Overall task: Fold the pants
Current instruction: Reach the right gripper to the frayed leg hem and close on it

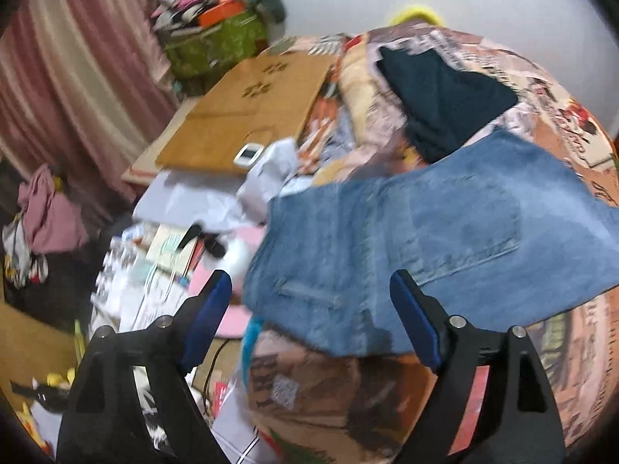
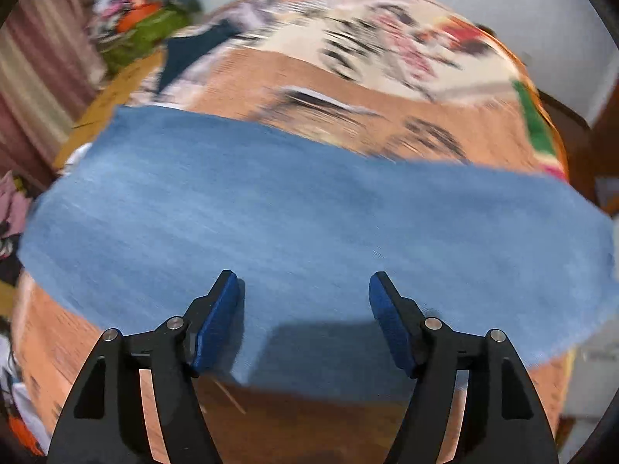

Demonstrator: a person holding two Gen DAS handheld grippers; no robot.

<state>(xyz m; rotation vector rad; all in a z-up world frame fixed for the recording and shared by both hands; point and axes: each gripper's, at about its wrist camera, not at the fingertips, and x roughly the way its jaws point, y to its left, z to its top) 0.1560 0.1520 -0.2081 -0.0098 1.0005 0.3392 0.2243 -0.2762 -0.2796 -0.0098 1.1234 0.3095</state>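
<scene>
Your jaws stand apart on both tools and hold nothing: the left gripper (image 1: 309, 301) is spread wide above the near edge of the jeans (image 1: 425, 239), and the right gripper (image 2: 303, 305) is open a little less wide over bare denim, with no cloth pinched by either pair of pads.

The jeans lie flat across the patterned bedspread (image 1: 561, 96), a broad blue band through the middle of both frames. They look already folded lengthwise, leg on leg, since you see one pocket (image 1: 464, 228) and one smooth panel. What seems left is the crosswise folding, bringing the leg end up toward the waist, and you have not yet taken hold of anything for it.

The left wrist view gives you the waist end, with the pocket and seams. It also shows the dark garment (image 1: 445, 92) in the upper centre, the wooden board (image 1: 247, 116) at centre left and the clutter on the floor at lower left. The right wrist view shows the plain leg stretch of the jeans (image 2: 309, 208), running to an edge at the far right, and the gripper's shadow on the denim. Both views are blurred.
</scene>
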